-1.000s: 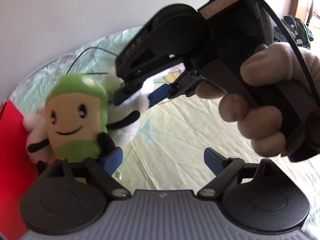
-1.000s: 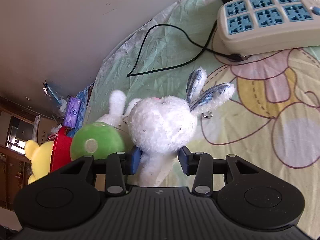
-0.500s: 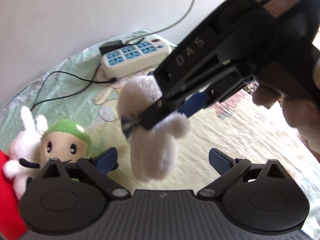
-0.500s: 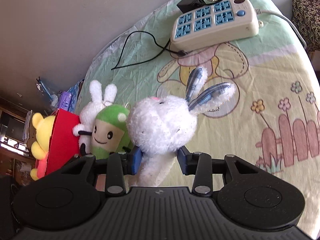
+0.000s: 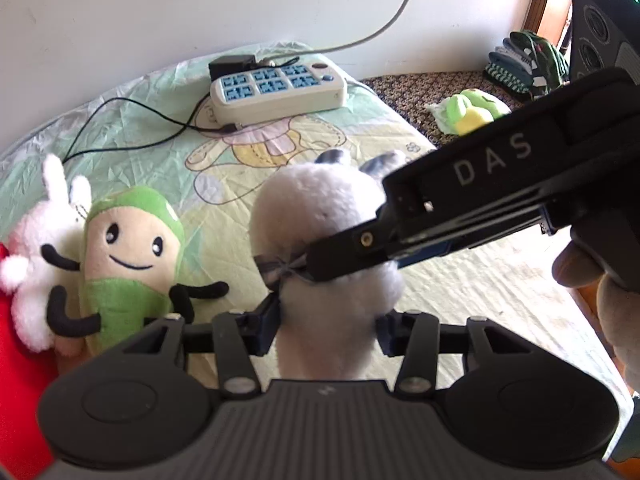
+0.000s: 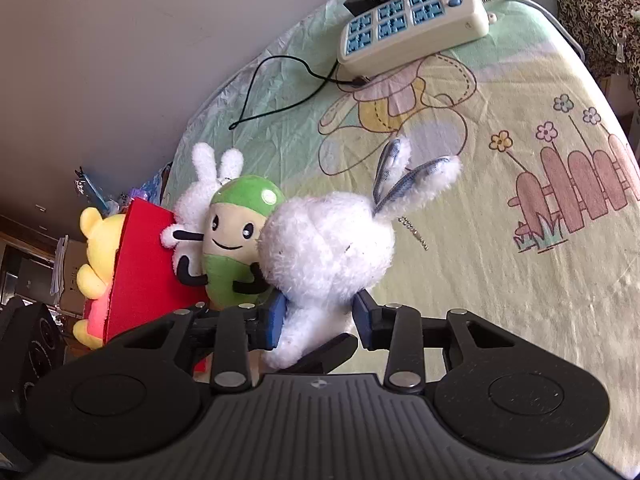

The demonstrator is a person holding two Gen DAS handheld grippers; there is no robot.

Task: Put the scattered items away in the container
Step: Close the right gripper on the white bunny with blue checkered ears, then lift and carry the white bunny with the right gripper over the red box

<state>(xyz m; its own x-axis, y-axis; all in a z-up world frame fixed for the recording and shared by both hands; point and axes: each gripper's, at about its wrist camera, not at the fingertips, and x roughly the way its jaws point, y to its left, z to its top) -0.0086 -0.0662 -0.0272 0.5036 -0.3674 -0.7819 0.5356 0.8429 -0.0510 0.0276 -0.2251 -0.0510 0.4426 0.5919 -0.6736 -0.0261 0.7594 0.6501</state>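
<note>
Both tongs hold the same white rabbit (image 6: pixel 328 248) at this moment, which reads as a handover in the air above the bed (image 6: pixel 500 240). The right tongs (image 6: pixel 320 320) pinch the rabbit low on its body, blue pads pressed into the fur on both sides, and carry its weight. The left tongs (image 5: pixel 326 326) have just been closing on it and now stand nearly shut, their pads squeezing the soft lower part, so the toy narrows between them. The rabbit is upright, ears pointing away from both tongs.

To the left of the tongs a green doll (image 6: pixel 236 240) leans against a small white bunny (image 6: pixel 204 188), and both rest against the red container (image 6: pixel 148 272). A yellow bear (image 6: pixel 96 256) shows behind the red wall; I cannot tell if it is inside. My judgement is that the left tongs take the rabbit because the container is on their side. A power strip (image 6: pixel 412 28) lies far ahead and is not part of the work.
</note>
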